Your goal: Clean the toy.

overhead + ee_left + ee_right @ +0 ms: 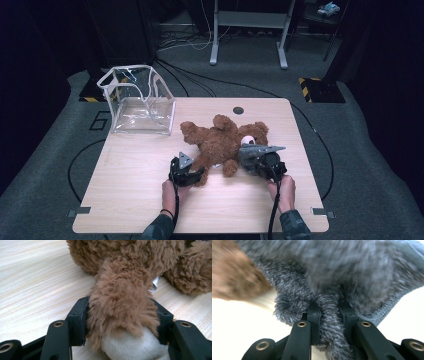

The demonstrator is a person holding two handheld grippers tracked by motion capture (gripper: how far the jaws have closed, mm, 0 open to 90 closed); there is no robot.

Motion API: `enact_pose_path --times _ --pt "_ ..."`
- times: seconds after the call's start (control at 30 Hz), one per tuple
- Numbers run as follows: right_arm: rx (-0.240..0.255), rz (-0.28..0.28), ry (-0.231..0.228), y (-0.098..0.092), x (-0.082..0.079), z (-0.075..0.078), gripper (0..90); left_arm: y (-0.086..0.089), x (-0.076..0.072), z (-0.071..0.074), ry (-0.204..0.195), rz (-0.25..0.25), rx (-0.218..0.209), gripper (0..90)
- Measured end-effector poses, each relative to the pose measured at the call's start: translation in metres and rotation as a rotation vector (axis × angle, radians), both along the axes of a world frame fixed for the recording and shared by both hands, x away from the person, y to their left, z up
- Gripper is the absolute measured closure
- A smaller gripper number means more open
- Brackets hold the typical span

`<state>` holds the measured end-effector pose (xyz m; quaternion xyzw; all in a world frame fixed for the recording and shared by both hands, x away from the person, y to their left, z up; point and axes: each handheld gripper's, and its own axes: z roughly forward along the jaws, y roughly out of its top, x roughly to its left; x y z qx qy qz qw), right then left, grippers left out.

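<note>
High view: a brown teddy bear lies sprawled at the centre of the wooden table, with a clear plastic bag standing open in the upper left of the frame, apart from the bear.

The left gripper, below and left of centre, has its jaws pressed against both sides of one of the bear's legs; the left gripper view shows the black pads sunk into the brown fur of the leg just above the pale sole.

The right gripper, right of centre beside the bear's head, pinches a narrow fold of a grey fleece cloth with its jaws nearly together. In the high view this cloth sits as a grey mass against the head, lower right of the bear.

Step in hand, as judged: the bear is steadied by its leg while the grey piece is brought to the head end, probably to dress or cover it; what kind of garment the cloth is cannot be told.

The next move calls for holding the leg firm and drawing the fold over the head without losing the thin pinch.
</note>
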<state>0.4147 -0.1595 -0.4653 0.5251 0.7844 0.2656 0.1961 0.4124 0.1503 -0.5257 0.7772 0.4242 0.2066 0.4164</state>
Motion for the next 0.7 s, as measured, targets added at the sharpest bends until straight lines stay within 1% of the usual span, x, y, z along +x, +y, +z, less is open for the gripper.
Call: enact_pose_path --times 0.03,0.07,0.1,0.13,0.17,0.2,0.23,0.3,0.37,0.47,0.53,0.57,0.63,0.67,0.7 --pt "0.017 0.008 -0.013 -0.001 -0.001 0.007 75.0 0.000 0.000 0.000 0.000 0.000 0.000 43.0" --pt "0.035 0.002 -0.029 -0.001 -0.003 0.016 75.0 0.000 0.000 0.000 0.000 0.001 0.001 43.0" --pt "0.046 0.012 -0.057 -0.001 -0.004 0.026 75.0 0.000 0.000 0.000 0.000 0.000 0.002 43.0" --pt "0.062 0.010 -0.066 -0.001 -0.004 0.035 75.0 0.000 0.000 0.000 0.000 0.000 0.001 43.0" --pt "0.077 0.016 -0.086 0.000 -0.002 0.044 74.9 0.000 0.000 0.000 -0.001 0.000 0.002 43.0" --pt "0.078 0.011 -0.099 0.002 0.000 0.051 74.9 0.000 0.000 0.000 -0.003 -0.001 0.006 43.0" --pt "0.076 0.018 -0.112 0.003 0.004 0.057 74.9 0.000 0.000 0.000 -0.001 0.000 0.002 43.0" --pt "0.073 0.014 -0.121 0.009 0.014 0.066 74.9 0.000 0.000 0.000 -0.001 0.001 0.002 43.0" --pt "0.068 0.012 -0.115 0.017 0.026 0.070 74.8 0.000 0.000 0.000 -0.001 0.001 0.003 43.0" --pt "0.046 0.015 -0.110 0.032 0.043 0.072 74.8 0.000 0.000 0.000 -0.003 0.000 0.005 43.0" --pt "0.033 0.015 -0.100 0.043 0.053 0.071 74.7 0.000 -0.001 0.000 -0.004 0.000 0.003 43.0" --pt "0.033 0.015 -0.100 0.043 0.053 0.071 74.7 0.000 -0.001 0.000 -0.004 0.000 0.003 43.0" --pt "0.011 0.018 -0.098 0.054 0.065 0.069 74.7 0.000 -0.001 0.000 -0.005 0.000 0.003 43.0" --pt "0.009 0.015 -0.096 0.057 0.068 0.068 74.7 0.000 -0.001 0.000 -0.002 -0.002 0.004 43.0" --pt "0.016 0.016 -0.092 0.061 0.074 0.067 74.8 0.000 -0.001 0.000 -0.003 -0.002 0.004 43.0"
